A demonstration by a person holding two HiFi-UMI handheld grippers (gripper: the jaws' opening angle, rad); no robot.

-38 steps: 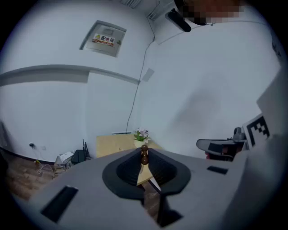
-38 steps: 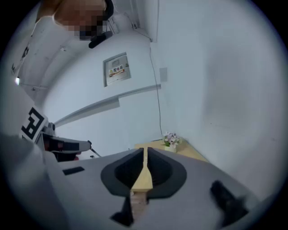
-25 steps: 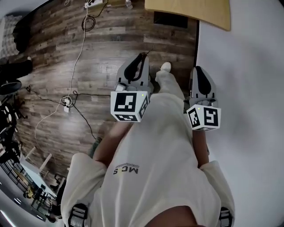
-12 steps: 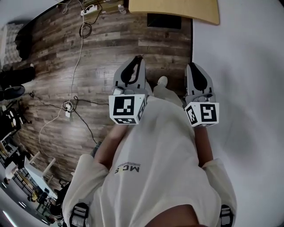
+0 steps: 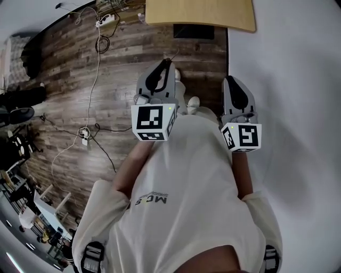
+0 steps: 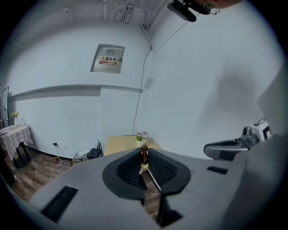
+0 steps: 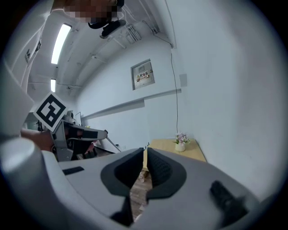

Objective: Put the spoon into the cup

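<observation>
My left gripper (image 5: 167, 64) is held out over the wooden floor, shut on a thin pale spoon handle with a brown knobbed end (image 6: 144, 152). The knob pokes up between the dark pads (image 6: 130, 168) in the left gripper view. The spoon's bowl is hidden. At the right, near the white wall, my right gripper (image 5: 230, 81) has its jaws together with nothing in them (image 7: 145, 152). No cup shows in any view. Ahead stands a light wooden table (image 5: 200, 13) with a small pot of flowers (image 7: 181, 140) on it.
White and black cables (image 5: 90, 64) and a power strip (image 5: 106, 20) lie on the floor at the left. A dark box (image 5: 193, 31) sits under the table. The white wall (image 5: 298, 106) runs along the right. The person's light shirt fills the lower middle.
The person has walked forward: the table has come nearer and looms larger at the top of the head view. Both grippers have kept their pose and grip.
</observation>
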